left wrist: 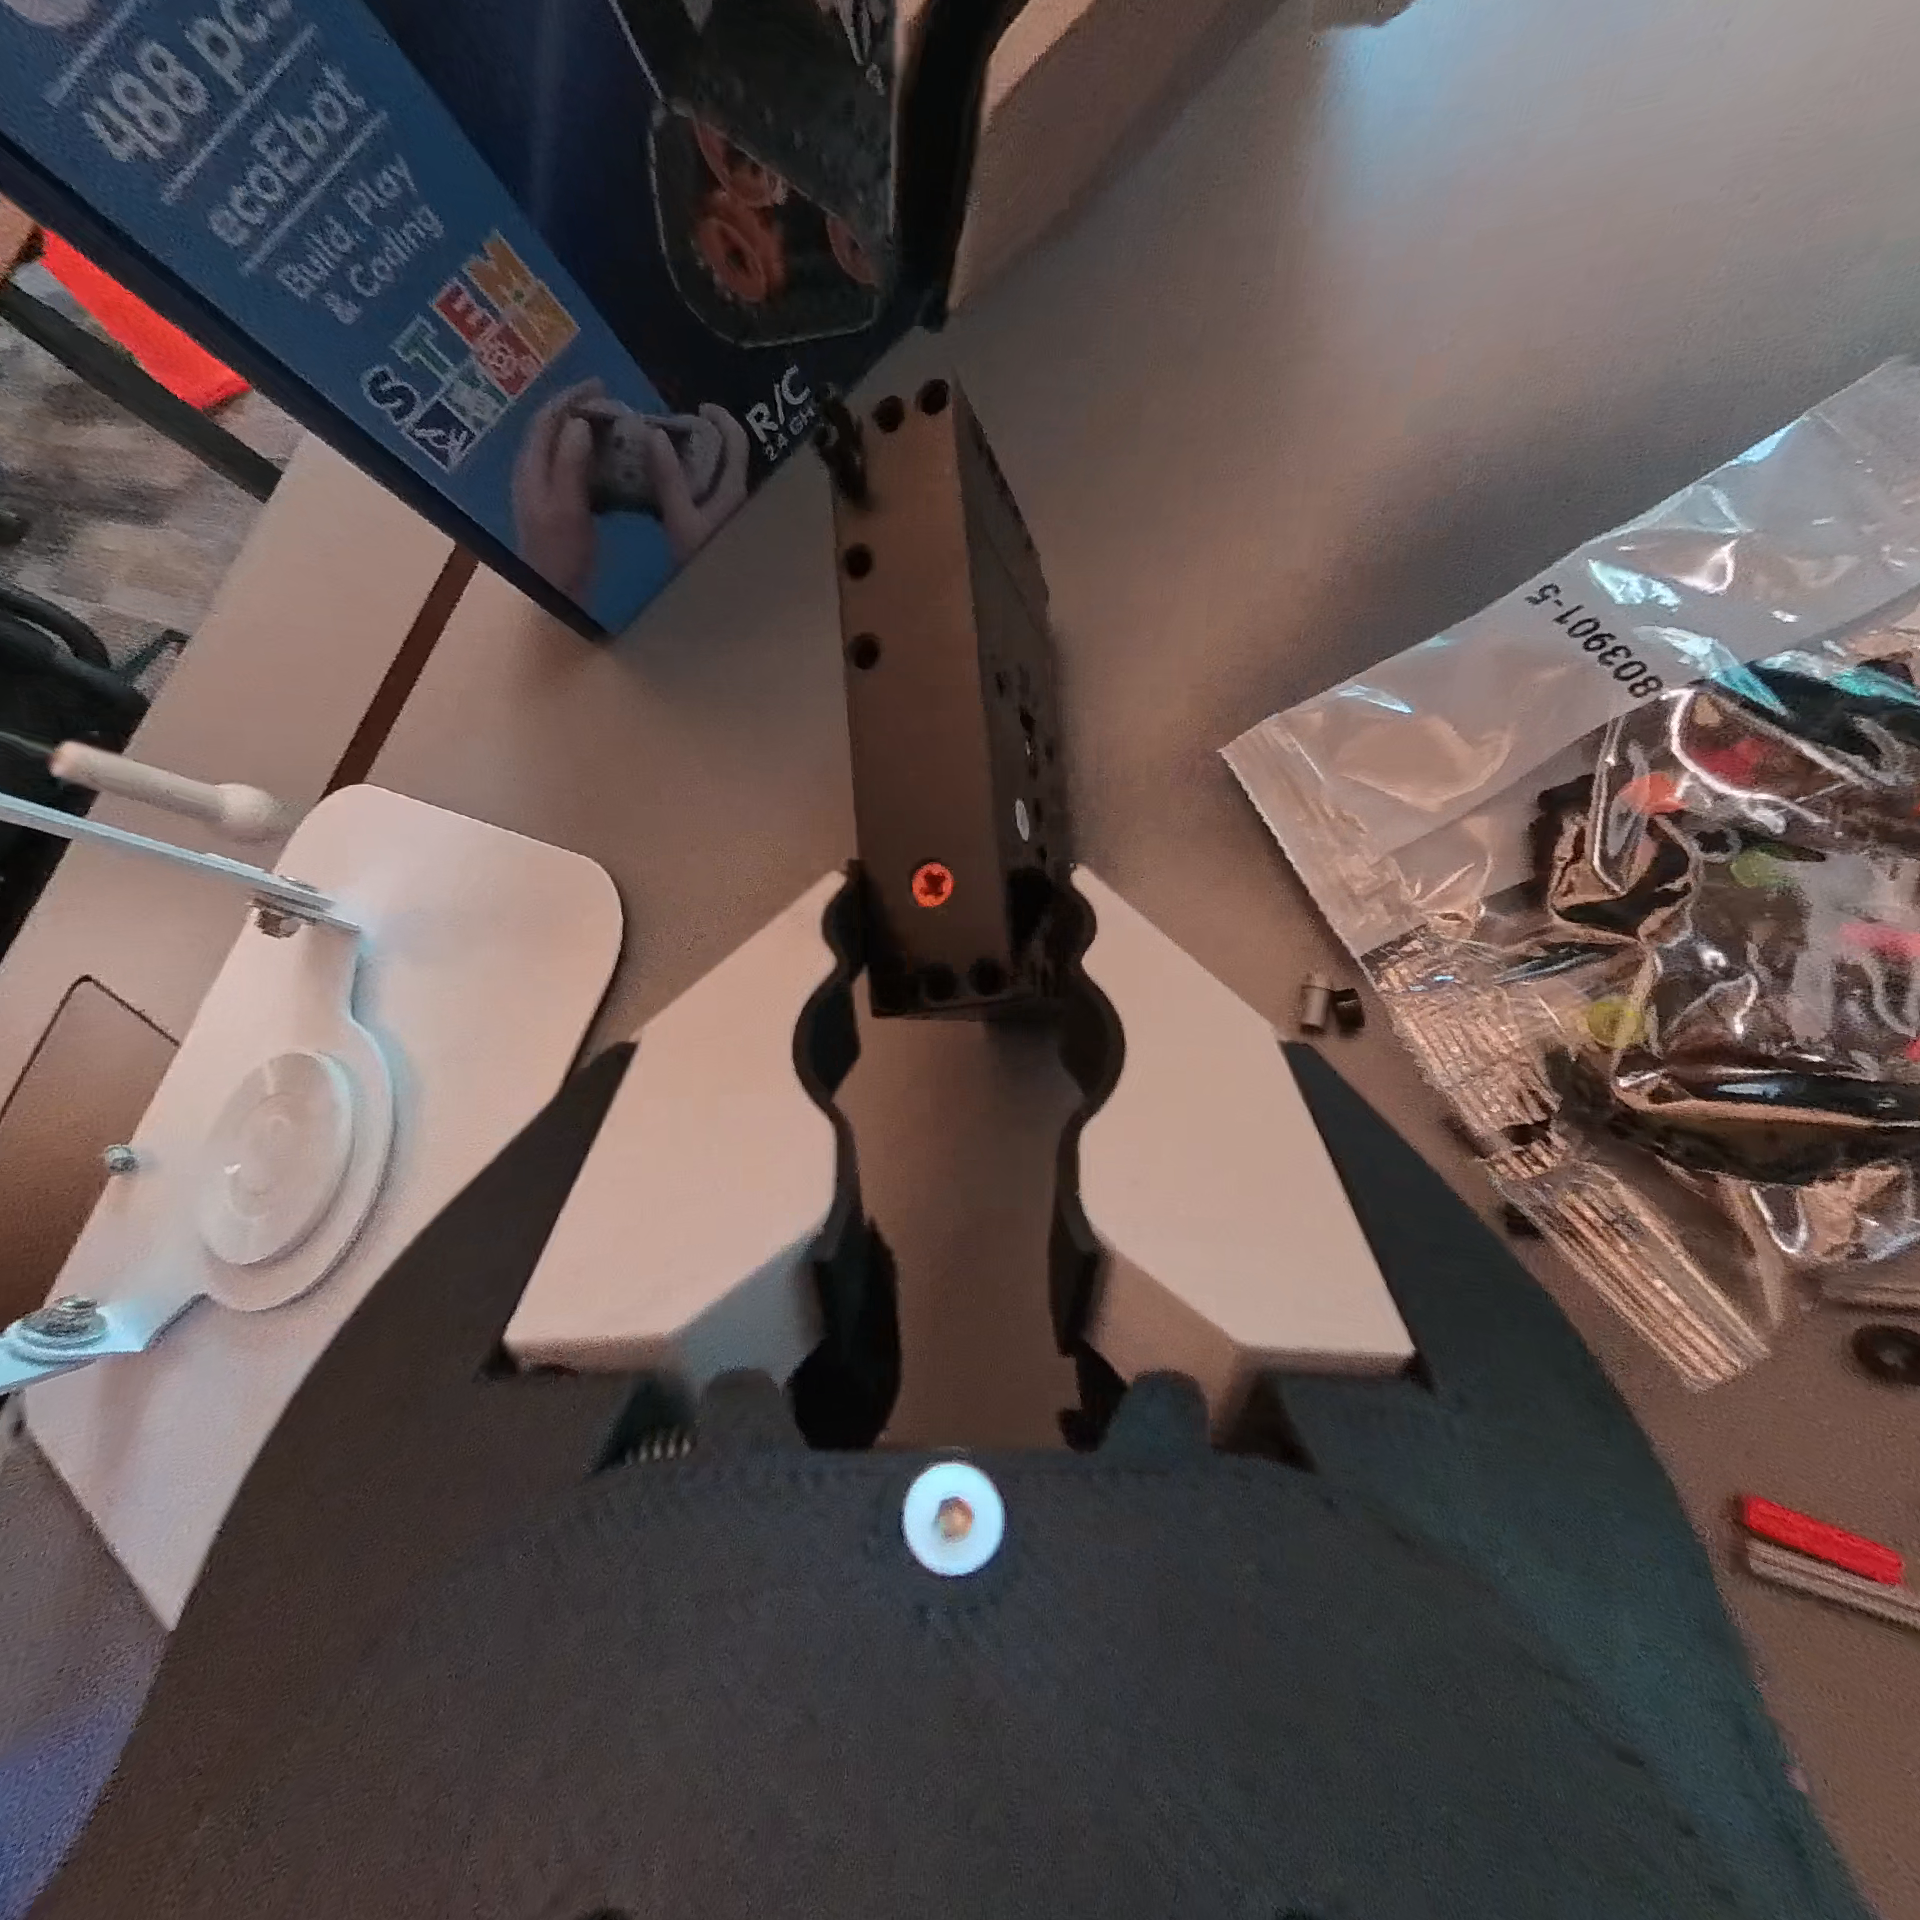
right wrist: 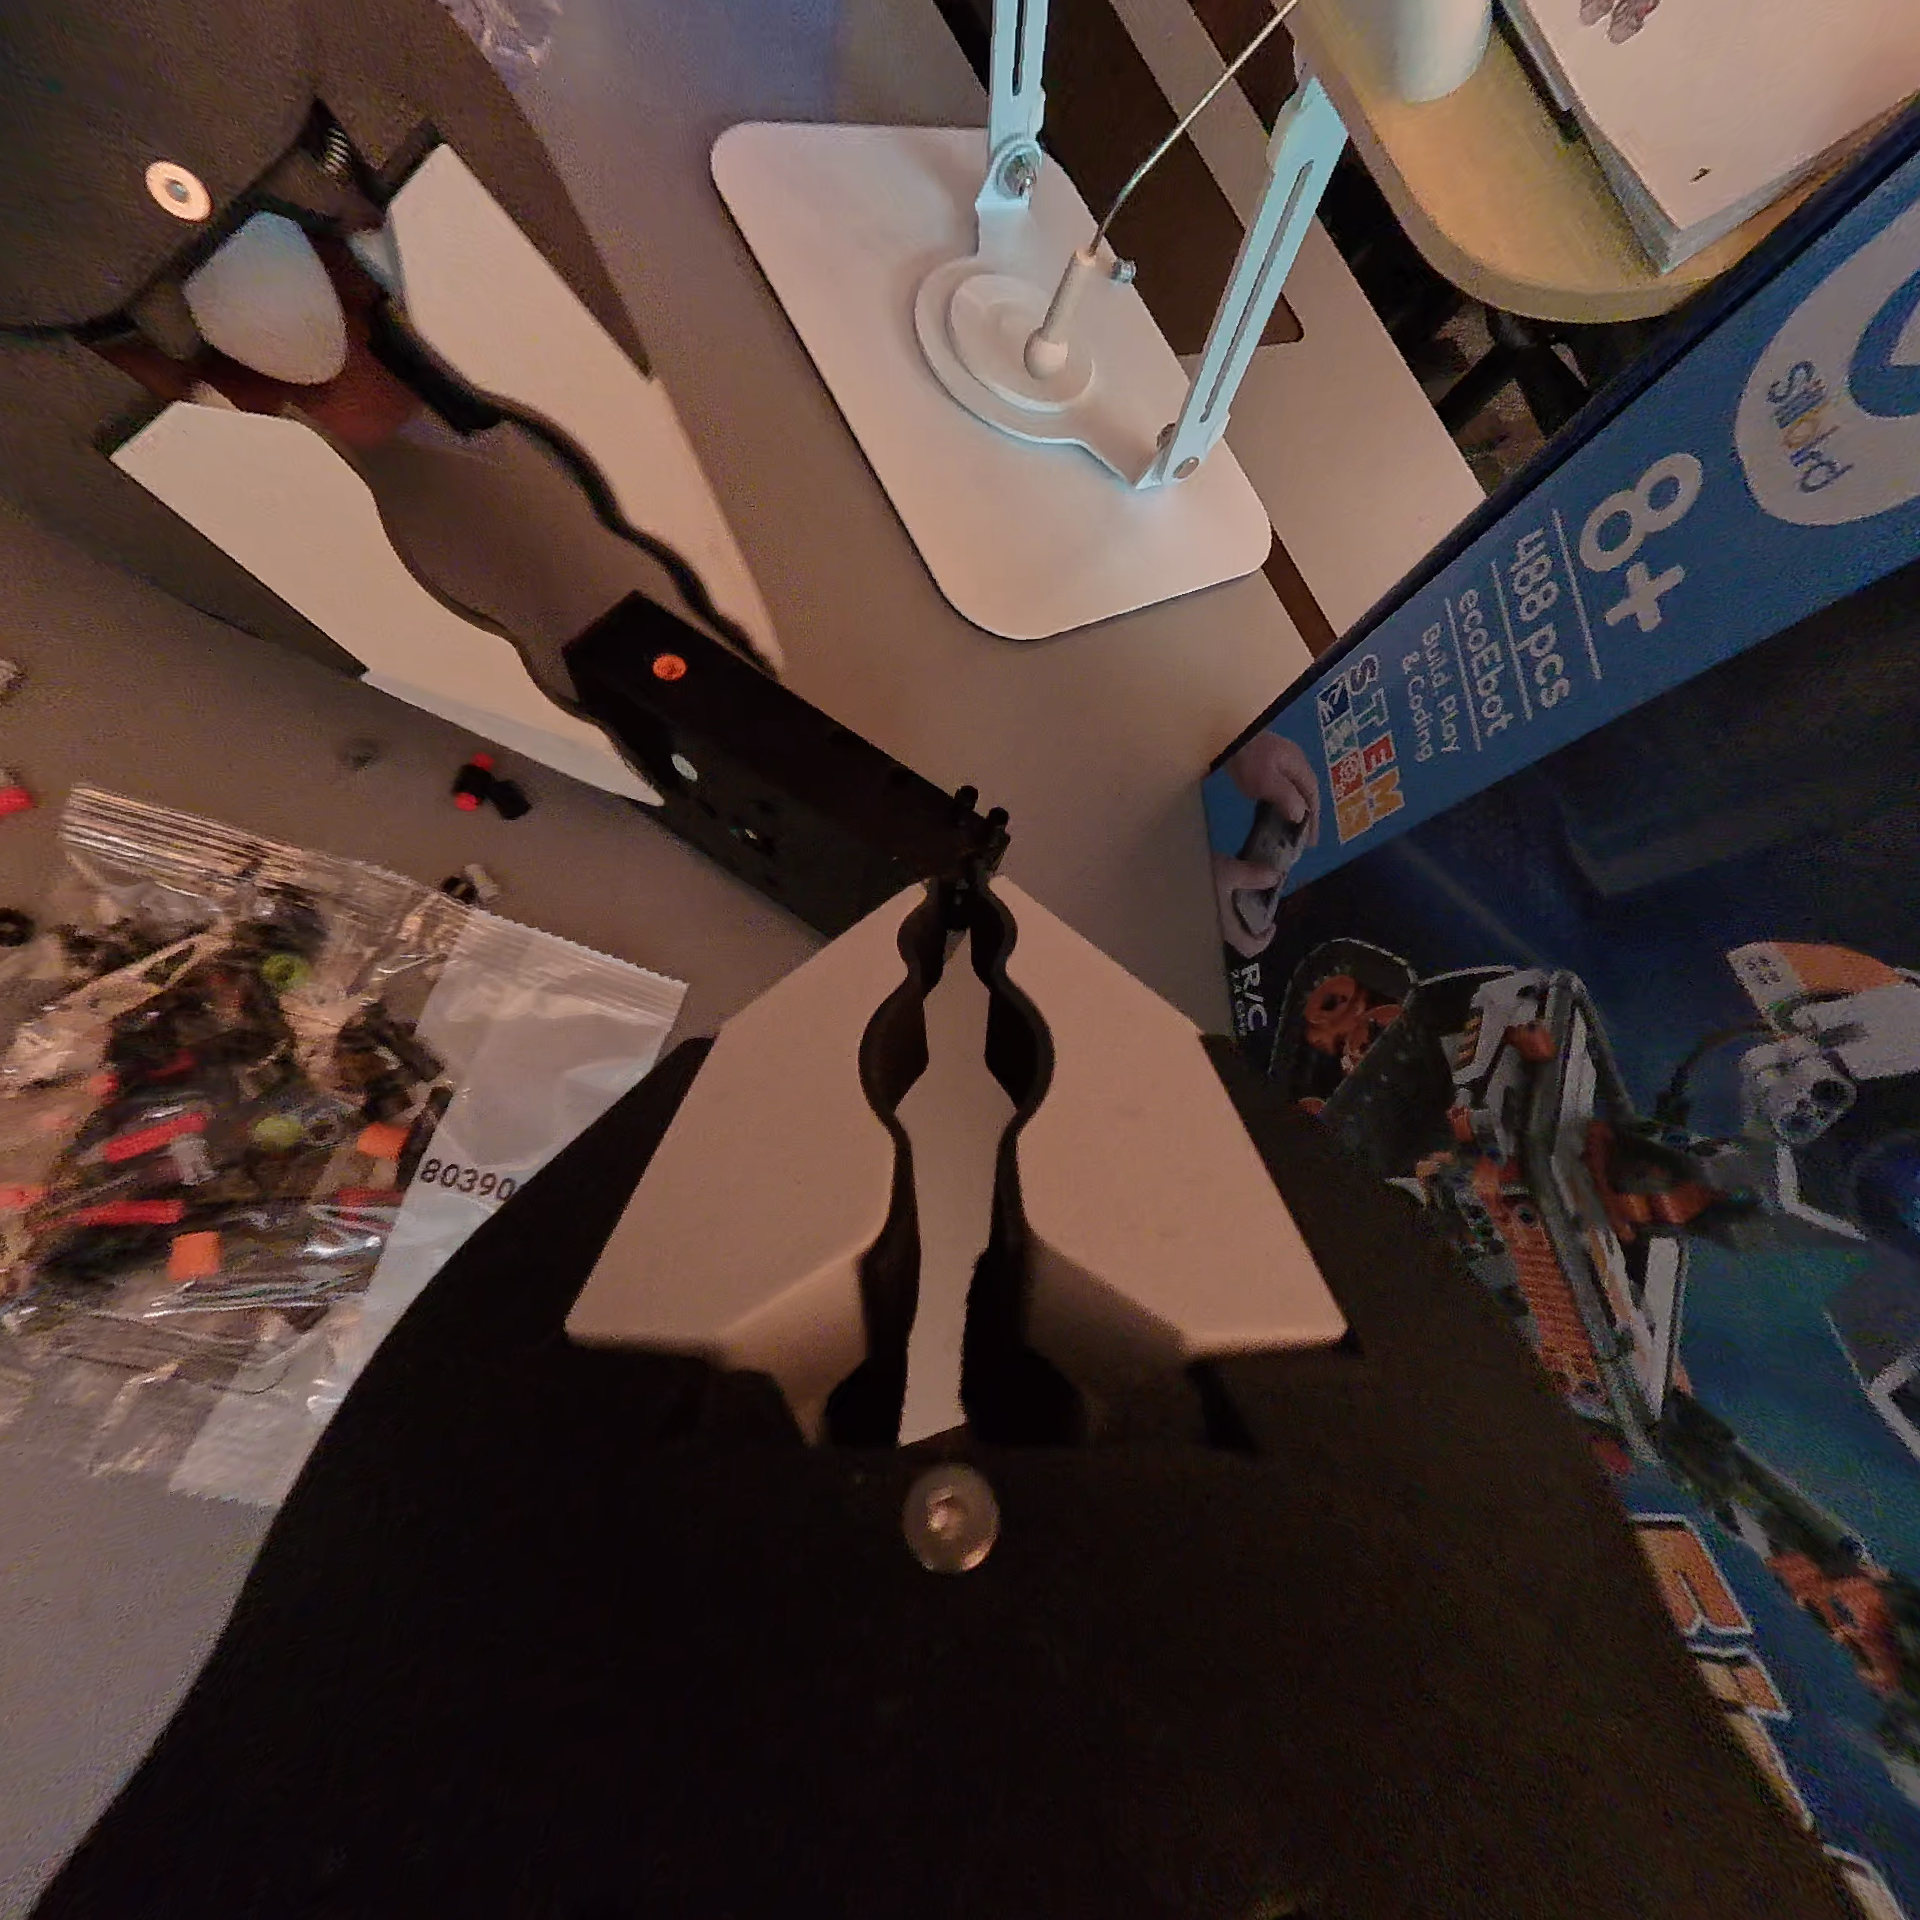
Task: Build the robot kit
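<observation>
The long black plastic block (left wrist: 940,717), a box-shaped part with round pin holes along its face and 1 orange cross-shaped socket near its close end, is sitting clamped between the tips of my left gripper (left wrist: 961,935), its close end pinched there and the rest reaching out ahead over the grey tabletop (left wrist: 1299,436). At its far end I am pinching a small black pin connector (right wrist: 971,831) with my right gripper (right wrist: 966,904), whose tips are closed almost together on it, right where the connector is meeting the block's end. In the right wrist view my left gripper is showing farther off at the upper left, gripping the block's other end.

Beside the block's far end a blue cardboard toy box (left wrist: 436,312) is lying flat; it is carrying printed lettering, a coloured logo and a picture of a robot vehicle, and I am leaving the wording unread. To my left gripper's right a clear plastic bag (left wrist: 1621,914) of small black, red and yellow-green parts is lying on the table, bearing a white strip with printed digits. On the other side the white flat base of a desk lamp (left wrist: 416,987) is resting on the table, with 2 pale metal arms rising from it. A few loose small parts, among them a red flat piece (left wrist: 1818,1553), are lying near the bag.
</observation>
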Tool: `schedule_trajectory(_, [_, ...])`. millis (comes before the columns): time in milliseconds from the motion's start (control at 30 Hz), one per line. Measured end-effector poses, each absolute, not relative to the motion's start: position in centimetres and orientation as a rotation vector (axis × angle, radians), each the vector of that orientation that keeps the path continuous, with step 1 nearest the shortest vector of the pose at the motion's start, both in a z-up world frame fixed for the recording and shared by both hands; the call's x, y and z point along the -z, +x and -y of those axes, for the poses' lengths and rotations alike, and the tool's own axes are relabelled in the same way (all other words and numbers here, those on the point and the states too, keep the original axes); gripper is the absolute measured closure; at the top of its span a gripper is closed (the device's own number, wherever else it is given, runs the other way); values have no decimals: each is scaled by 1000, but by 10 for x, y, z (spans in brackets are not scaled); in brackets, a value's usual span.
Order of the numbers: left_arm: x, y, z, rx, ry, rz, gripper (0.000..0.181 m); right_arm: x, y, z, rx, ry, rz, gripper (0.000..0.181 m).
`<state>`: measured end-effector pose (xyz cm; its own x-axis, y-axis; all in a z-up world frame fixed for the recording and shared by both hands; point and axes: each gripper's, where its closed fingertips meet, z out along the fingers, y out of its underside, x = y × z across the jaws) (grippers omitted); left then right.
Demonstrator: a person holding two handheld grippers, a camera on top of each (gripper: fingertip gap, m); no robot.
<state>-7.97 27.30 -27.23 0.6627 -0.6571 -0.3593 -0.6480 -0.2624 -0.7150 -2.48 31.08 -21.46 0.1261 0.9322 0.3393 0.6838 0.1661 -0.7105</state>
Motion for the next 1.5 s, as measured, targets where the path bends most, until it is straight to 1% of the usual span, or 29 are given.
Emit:
schedule_trajectory(167, [269, -72, -272, -68, -1905, -1082, 154, 225, -24, -314, -328, -1589, 1647, 179])
schedule_trajectory(567, [265, -63, -274, -131, -1872, -1090, 155, 234, -13, -313, -119, -1529, 1700, 180])
schedule_trajectory(1167, [267, -59, -273, -58, -1897, -1057, 156, 235, -13, -313, -494, -1711, 1498, 180])
schedule_trajectory(1367, [267, -58, -273, -38, -1904, -1042, 155, 234, -14, -316, -456, -1730, 1531, 180])
schedule_trajectory(1500, [267, -57, -274, -47, -1911, -1023, 155, 233, -14, -319, -450, -1752, 1421, 180])
